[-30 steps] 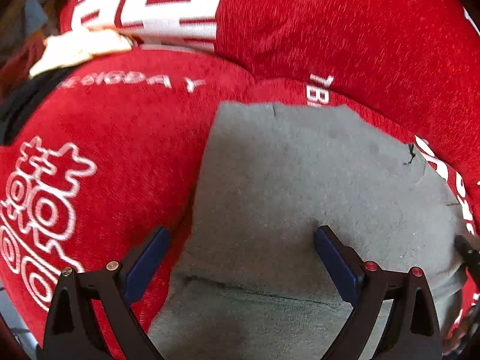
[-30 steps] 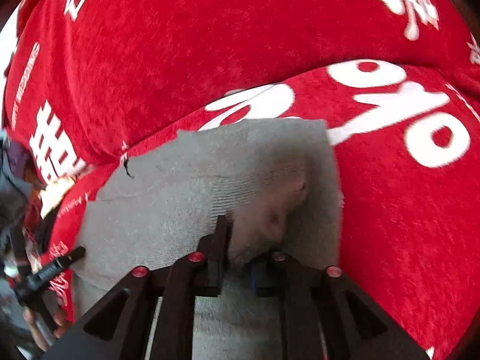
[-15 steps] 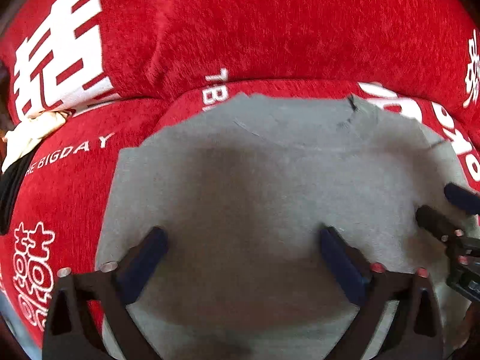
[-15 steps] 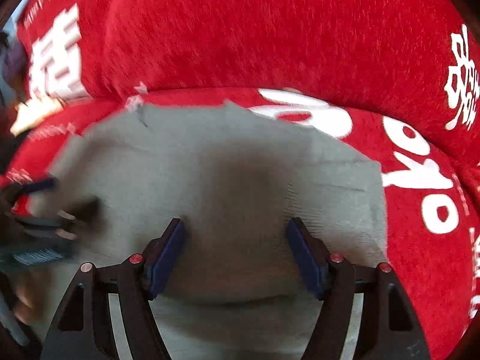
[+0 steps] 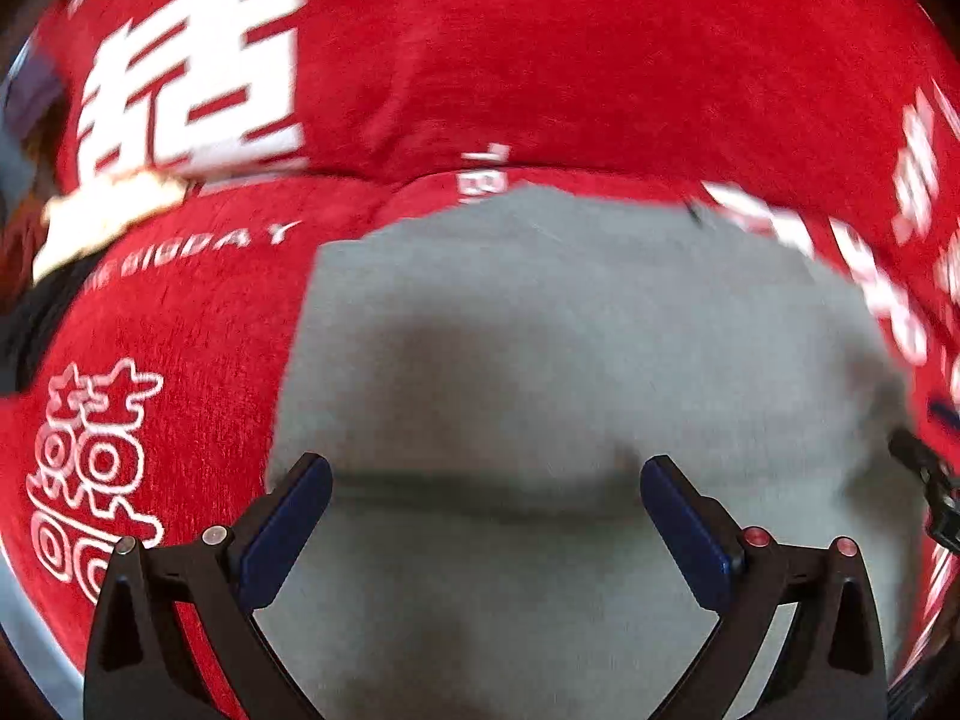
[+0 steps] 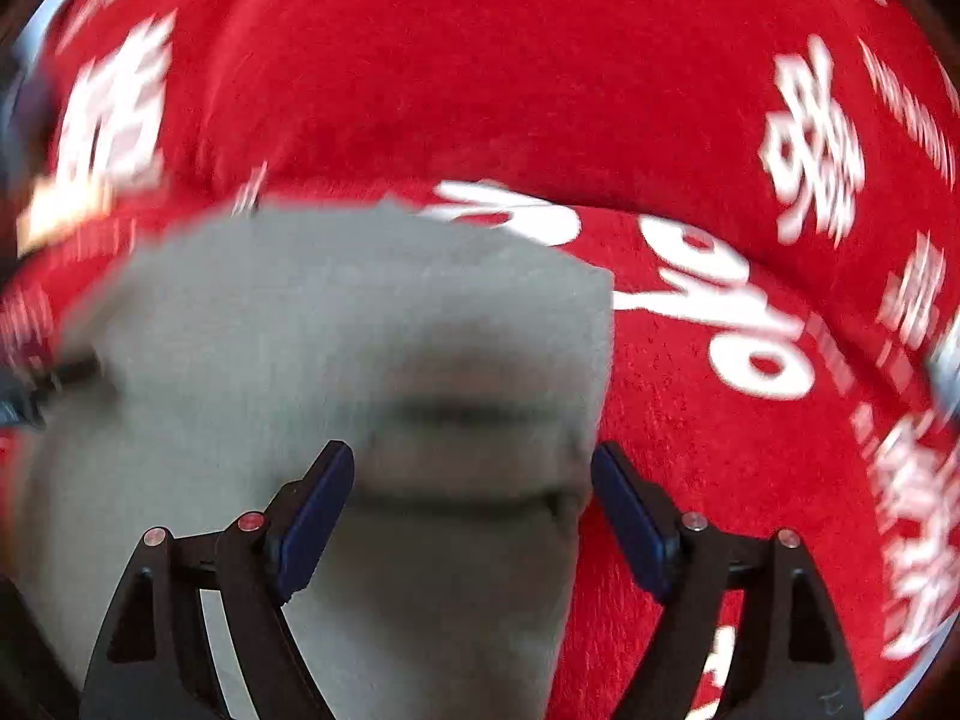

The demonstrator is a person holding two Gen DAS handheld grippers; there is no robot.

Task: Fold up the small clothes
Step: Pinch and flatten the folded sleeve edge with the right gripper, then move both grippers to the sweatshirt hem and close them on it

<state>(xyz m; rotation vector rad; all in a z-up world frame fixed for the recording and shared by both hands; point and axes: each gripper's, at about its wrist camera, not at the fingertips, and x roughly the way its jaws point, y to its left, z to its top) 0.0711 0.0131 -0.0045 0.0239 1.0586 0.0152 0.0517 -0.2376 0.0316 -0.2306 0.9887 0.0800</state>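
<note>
Both my grippers, left (image 5: 486, 516) and right (image 6: 474, 507), hang over the grey cloth (image 5: 570, 360), left spread wide, right opening, nothing pinched, fold crease just ahead running left-right.

I have let go the pinched fold of the grey garment (image 6: 336, 324), my right gripper (image 6: 472, 489) jaws now opening with nothing gripped, and the garment lies flatter on the red cover (image 6: 720, 468).

Looked like a home – soft red plush cover (image 5: 540, 60) with white printed characters and "THE BIGDAY" lettering, draped over cushions like a sofa or bed. Grey garment (image 5: 570, 330) lay on it – domestic laundry setting.
</note>
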